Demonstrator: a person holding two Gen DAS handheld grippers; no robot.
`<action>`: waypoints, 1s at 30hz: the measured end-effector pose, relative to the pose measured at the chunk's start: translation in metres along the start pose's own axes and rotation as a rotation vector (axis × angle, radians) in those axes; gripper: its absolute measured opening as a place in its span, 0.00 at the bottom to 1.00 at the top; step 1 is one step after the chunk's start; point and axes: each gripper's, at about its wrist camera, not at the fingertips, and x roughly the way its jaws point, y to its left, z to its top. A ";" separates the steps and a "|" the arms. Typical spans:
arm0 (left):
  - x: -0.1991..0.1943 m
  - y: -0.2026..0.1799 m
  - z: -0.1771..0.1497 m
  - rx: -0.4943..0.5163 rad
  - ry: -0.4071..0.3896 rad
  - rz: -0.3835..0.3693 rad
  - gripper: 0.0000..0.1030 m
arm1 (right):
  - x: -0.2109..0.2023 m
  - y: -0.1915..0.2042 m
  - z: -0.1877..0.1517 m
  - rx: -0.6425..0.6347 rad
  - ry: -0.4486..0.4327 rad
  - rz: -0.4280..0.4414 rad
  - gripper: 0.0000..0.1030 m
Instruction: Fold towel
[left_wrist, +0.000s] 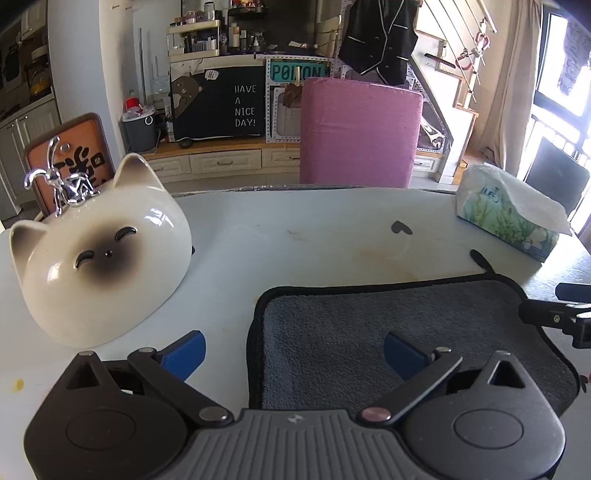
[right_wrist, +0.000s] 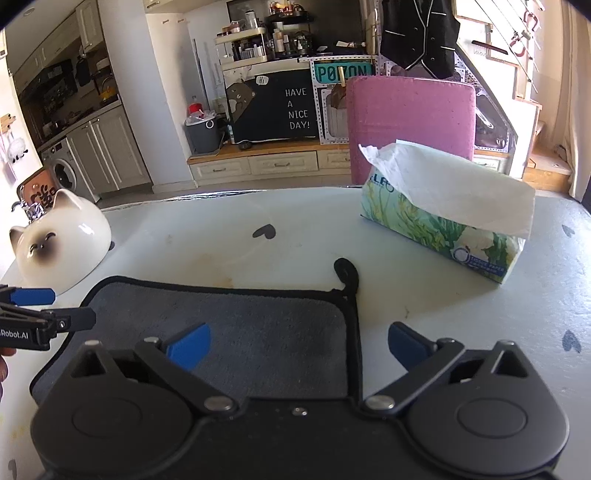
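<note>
A grey towel (left_wrist: 388, 325) with black trim lies flat and folded on the white table (left_wrist: 295, 236); it also shows in the right wrist view (right_wrist: 229, 325). Its black hanging loop (right_wrist: 347, 273) sticks out at the far right corner. My left gripper (left_wrist: 293, 350) is open and empty, straddling the towel's left edge. My right gripper (right_wrist: 299, 345) is open and empty, straddling the towel's right edge. Each gripper shows at the side of the other's view: the right one (left_wrist: 554, 314) and the left one (right_wrist: 44, 314).
A white ceramic cat figure (left_wrist: 103, 258) stands left of the towel, with a framed sign (left_wrist: 70, 147) behind it. A tissue box (right_wrist: 447, 214) sits at the back right of the table. A pink chair (left_wrist: 360, 133) stands beyond the far edge.
</note>
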 end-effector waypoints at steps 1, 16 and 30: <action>-0.002 -0.001 0.000 0.000 -0.002 -0.002 1.00 | -0.003 0.001 0.000 -0.001 0.000 -0.004 1.00; -0.054 -0.009 -0.006 -0.020 -0.009 -0.022 1.00 | -0.057 0.007 -0.006 0.018 -0.023 -0.009 1.00; -0.114 -0.022 -0.025 -0.038 -0.003 -0.077 1.00 | -0.124 0.013 -0.025 0.014 -0.053 -0.001 1.00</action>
